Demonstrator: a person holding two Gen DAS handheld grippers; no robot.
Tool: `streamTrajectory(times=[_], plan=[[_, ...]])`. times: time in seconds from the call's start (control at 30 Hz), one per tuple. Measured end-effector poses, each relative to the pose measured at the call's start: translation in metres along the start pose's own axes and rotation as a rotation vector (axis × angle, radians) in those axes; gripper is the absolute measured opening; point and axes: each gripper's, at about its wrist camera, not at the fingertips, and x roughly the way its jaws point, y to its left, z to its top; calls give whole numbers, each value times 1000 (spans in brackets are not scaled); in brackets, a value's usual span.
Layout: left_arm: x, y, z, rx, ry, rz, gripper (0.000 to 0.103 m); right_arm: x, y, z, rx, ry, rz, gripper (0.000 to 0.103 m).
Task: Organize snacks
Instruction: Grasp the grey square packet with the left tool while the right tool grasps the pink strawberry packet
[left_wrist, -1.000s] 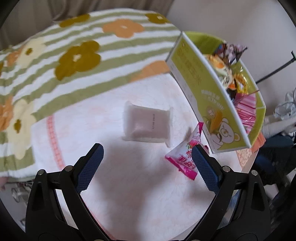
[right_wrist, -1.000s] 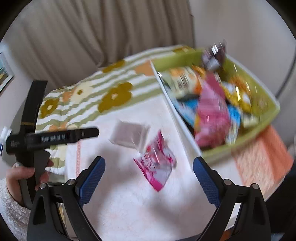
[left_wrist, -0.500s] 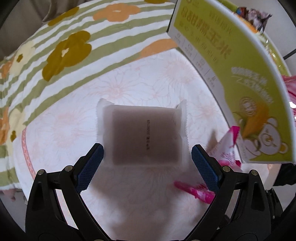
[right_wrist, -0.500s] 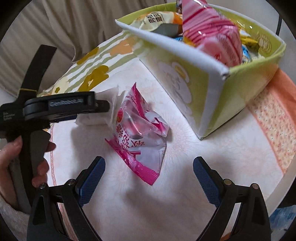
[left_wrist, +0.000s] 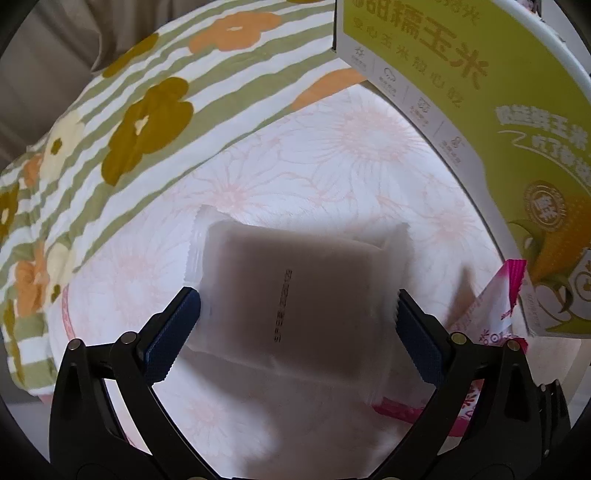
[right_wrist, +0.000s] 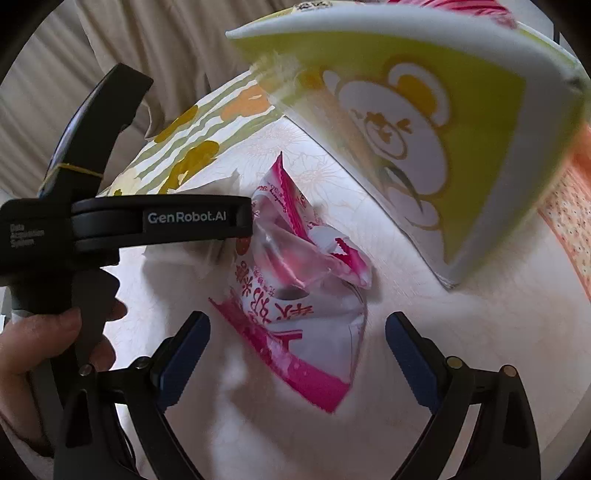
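The left tongs (left_wrist: 295, 317) are opening around the white packet (left_wrist: 295, 295) lying flat on the table (left_wrist: 332, 155). The right tongs (right_wrist: 297, 343) stand apart over the pink packet (right_wrist: 295, 295). Beyond stands the green box (right_wrist: 461, 147).

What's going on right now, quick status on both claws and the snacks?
Left gripper opening, astride frosted packet, pads not pressing. Right gripper open over pink packet. Green box beside; nothing blocking.
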Motion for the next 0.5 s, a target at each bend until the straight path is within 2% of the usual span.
streamTrajectory(times=[0.3,0.37,0.5], plan=[[4,12,-3,37,-25,-46,98,13,8,13,-33,-38,-24,95],[2,15,-3,45,-44,-44,87,17,10,16,-42,-42,-27,95],[-3,24,-3,45,-65,-83,81,22,12,20,-57,-46,-34,95]])
